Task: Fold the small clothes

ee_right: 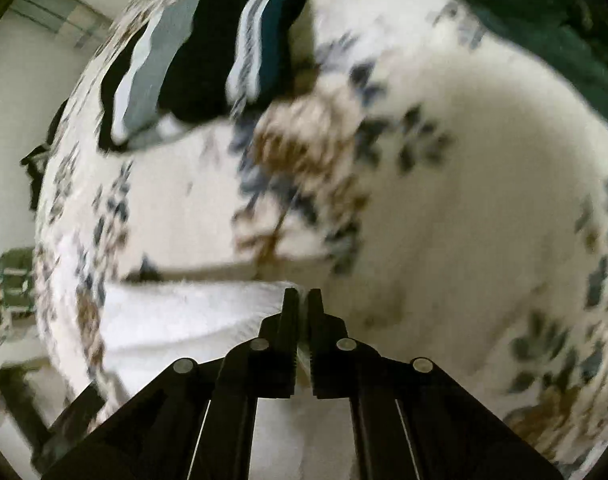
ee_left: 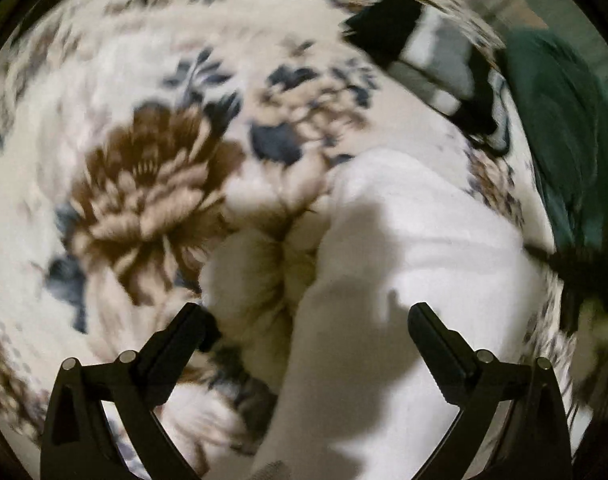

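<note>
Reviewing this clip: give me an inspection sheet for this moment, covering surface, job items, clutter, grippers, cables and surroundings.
Surface: floral blanket, cream with brown and blue flowers; both views motion-blurred.
Job's things: white garment lying on the blanket; folded black, grey and white striped garment farther off.
Clutter: dark green fabric at the blanket's edge.
Grippers: left gripper open above the white garment; right gripper shut on the white garment's edge.
Cables: nothing seen.
Surroundings: pale floor or wall beyond the blanket; details too blurred to tell.
</note>
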The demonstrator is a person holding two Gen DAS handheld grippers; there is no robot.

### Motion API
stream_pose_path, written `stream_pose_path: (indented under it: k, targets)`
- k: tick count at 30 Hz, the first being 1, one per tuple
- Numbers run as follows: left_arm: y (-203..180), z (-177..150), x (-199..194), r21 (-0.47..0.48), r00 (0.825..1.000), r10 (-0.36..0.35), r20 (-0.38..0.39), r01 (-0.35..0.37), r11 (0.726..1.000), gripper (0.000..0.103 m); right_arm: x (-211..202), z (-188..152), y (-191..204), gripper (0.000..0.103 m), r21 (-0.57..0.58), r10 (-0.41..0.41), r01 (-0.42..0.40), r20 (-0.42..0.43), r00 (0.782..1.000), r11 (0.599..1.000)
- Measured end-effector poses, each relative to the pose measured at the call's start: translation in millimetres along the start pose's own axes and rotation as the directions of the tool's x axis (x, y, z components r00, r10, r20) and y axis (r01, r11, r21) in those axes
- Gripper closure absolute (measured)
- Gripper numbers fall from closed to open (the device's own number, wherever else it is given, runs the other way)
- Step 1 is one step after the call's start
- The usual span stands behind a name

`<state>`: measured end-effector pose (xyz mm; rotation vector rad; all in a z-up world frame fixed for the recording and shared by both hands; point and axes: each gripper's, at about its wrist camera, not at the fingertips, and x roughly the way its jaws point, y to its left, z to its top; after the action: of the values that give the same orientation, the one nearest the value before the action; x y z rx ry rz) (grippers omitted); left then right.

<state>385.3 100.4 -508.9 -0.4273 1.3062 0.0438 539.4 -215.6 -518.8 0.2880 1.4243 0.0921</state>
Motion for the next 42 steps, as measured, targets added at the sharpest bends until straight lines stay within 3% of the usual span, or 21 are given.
stream_pose_path:
  k: [4,5,7,9,11,12,13,17,21,23,24,25,31,34,36,38,42]
  targets:
    - [-15.3,-15.0,-1.1,0.075,0.999,0.024,-0.046,-0.021,0.997,0.0,29.5,25.0,-6.6,0.103,-0.018,-0.15,0.149,-0.033,0.988,0.989]
    - [-18.5,-17.5,1.4,0.079,0.998,0.026,-0.057,-0.021,0.997,0.0,36.2,28.8,-10.2,0.103,-0.006,-0.115,0.114,-0.083,0.99,0.993]
    - [-24.0,-28.0,0.1,0.088,0.998,0.011,-0.069,-0.005,0.996,0.0,36.3,30.2,-21.5,0.103,0.08,0.04,-0.027,-0.175,0.984,0.996]
    - [-33.5,-38.0,-5.3,0.111,0.998,0.011,-0.063,-0.004,0.994,0.0,16.3,22.7,-29.1,0.099,0.113,0.136,-0.117,-0.175,0.975,0.987]
    - [-39.4,-47.0,-9.4,0.133,0.998,0.023,-0.056,-0.016,0.991,0.0,-8.5,4.6,-35.8,0.074,0.122,0.189,-0.17,-0.171,0.967,0.978]
    - [-41.1,-52.2,-11.7,0.134,0.998,0.026,-0.057,-0.018,0.991,0.0,-17.5,-6.2,-38.4,0.053,0.134,0.214,-0.192,-0.175,0.961,0.972]
    - [-41.3,-55.2,-12.8,0.131,0.998,0.025,-0.063,-0.016,0.991,0.0,-24.6,-20.0,-40.8,0.047,0.152,0.242,-0.216,-0.184,0.953,0.964]
    - [-37.2,-69.5,-14.8,0.093,0.994,0.011,-0.108,-0.001,0.996,0.0,-19.2,-76.2,-37.9,0.047,0.213,0.319,-0.266,-0.273,0.908,0.94]
    - [-35.9,-78.1,-12.3,0.08,0.99,0.033,-0.135,-0.022,0.997,0.0,15.3,-122.7,-28.4,0.047,0.223,0.319,-0.256,-0.321,0.892,0.941]
    - [-36.6,-77.6,-10.8,0.089,0.989,0.054,-0.136,-0.042,0.995,0.0,30.6,-138.9,-24.8,0.054,0.232,0.31,-0.249,-0.285,0.907,0.94]
    - [-37.0,-76.6,-10.7,0.095,0.989,0.061,-0.134,-0.049,0.994,0.0,31.3,-143.7,-23.4,0.094,0.225,0.287,-0.234,-0.248,0.925,0.946]
    - [-37.1,-75.0,-11.6,0.102,0.989,0.071,-0.127,-0.058,0.993,0.0,29.6,-148.6,-24.0,0.102,0.234,0.282,-0.23,-0.22,0.934,0.945]
    - [-32.8,-58.6,-19.0,0.098,0.993,0.083,-0.086,-0.074,0.992,0.0,-33.5,-166.4,-52.5,0.103,0.337,0.215,-0.199,-0.009,0.977,0.92]
    - [-33.9,-44.3,-20.0,0.083,0.995,0.077,-0.071,-0.071,0.994,0.0,-67.8,-171.1,-75.8,0.103,0.356,0.103,-0.109,0.036,0.994,0.928]
    - [-38.0,-34.5,-16.9,0.091,0.996,0.074,-0.058,-0.069,0.993,0.0,-73.8,-171.8,-97.1,0.103,0.353,0.031,-0.034,0.013,0.999,0.935]
    - [-41.8,-28.2,-9.0,0.104,0.994,0.096,-0.059,-0.09,0.99,0.0,-63.9,-177.2,-127.5,0.103,0.426,0.064,-0.036,-0.052,0.997,0.904]
    - [-48.5,-24.5,5.9,0.13,0.991,0.118,-0.071,-0.108,0.986,0.0,-35.9,-163.3,-130.3,0.102,0.474,0.296,-0.218,-0.095,0.95,0.853]
